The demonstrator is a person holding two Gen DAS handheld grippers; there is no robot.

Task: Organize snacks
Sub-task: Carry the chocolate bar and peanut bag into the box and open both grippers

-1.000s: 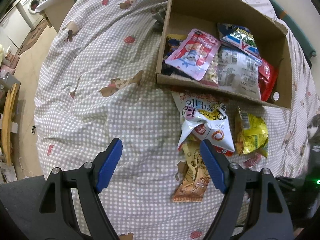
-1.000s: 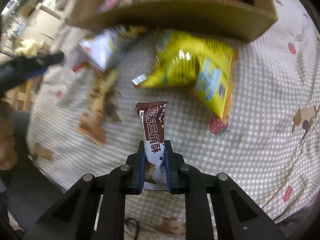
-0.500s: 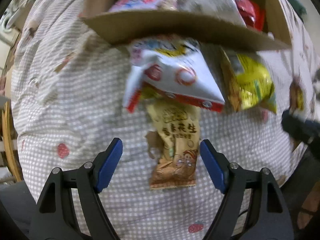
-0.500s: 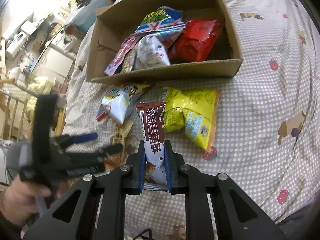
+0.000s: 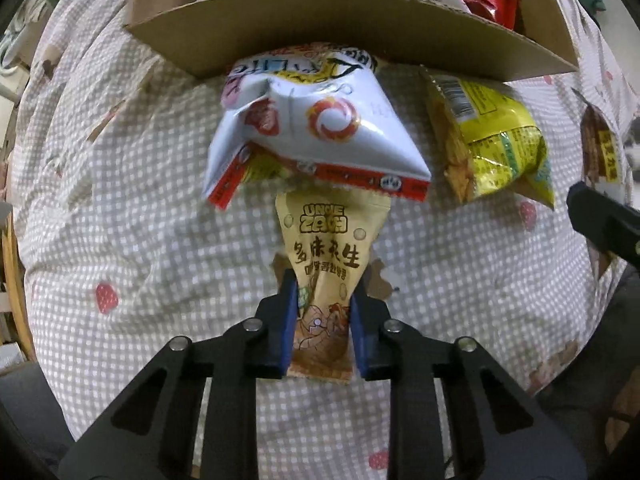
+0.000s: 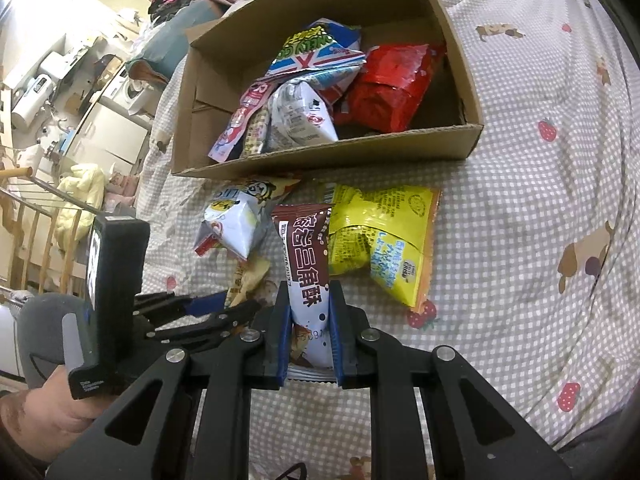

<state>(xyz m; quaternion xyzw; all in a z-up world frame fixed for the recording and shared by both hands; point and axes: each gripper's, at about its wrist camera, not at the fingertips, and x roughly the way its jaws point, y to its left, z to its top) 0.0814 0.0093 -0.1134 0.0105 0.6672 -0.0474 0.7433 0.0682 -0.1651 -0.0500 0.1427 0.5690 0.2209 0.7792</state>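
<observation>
My left tongs (image 5: 323, 300) point straight down and have just been closing; their blue pads now clamp the lower half of the tan peanut pack (image 5: 329, 264), which lies on the checked cloth (image 5: 132, 208). At twelve o'clock from that pack, its top edge is tucked under the white triangular bag (image 5: 316, 132). At two o'clock lies the yellow bag (image 5: 492, 136), apart from the white one. Beyond both, the near wall of the box (image 5: 340, 24) crosses the view, the white bag's far end touching it.

My right tongs (image 6: 310, 312) are clenched on the brown-and-white bar (image 6: 306, 268), held clear of the cloth with its brown end pointing toward twelve. At nine o'clock from them I see my left hand (image 6: 52, 396) around the other tool's handle; whether the peanut pack has left the cloth I cannot tell from there. Just past the bar's tip, the yellow bag sits at one o'clock and the white bag at eleven. Farther still, the box holds a red bag (image 6: 390, 88) at its right end, a flag-print bag (image 6: 320, 52) behind, and a silver pouch (image 6: 298, 120) and pink pouch (image 6: 240, 124) toward the left.
</observation>
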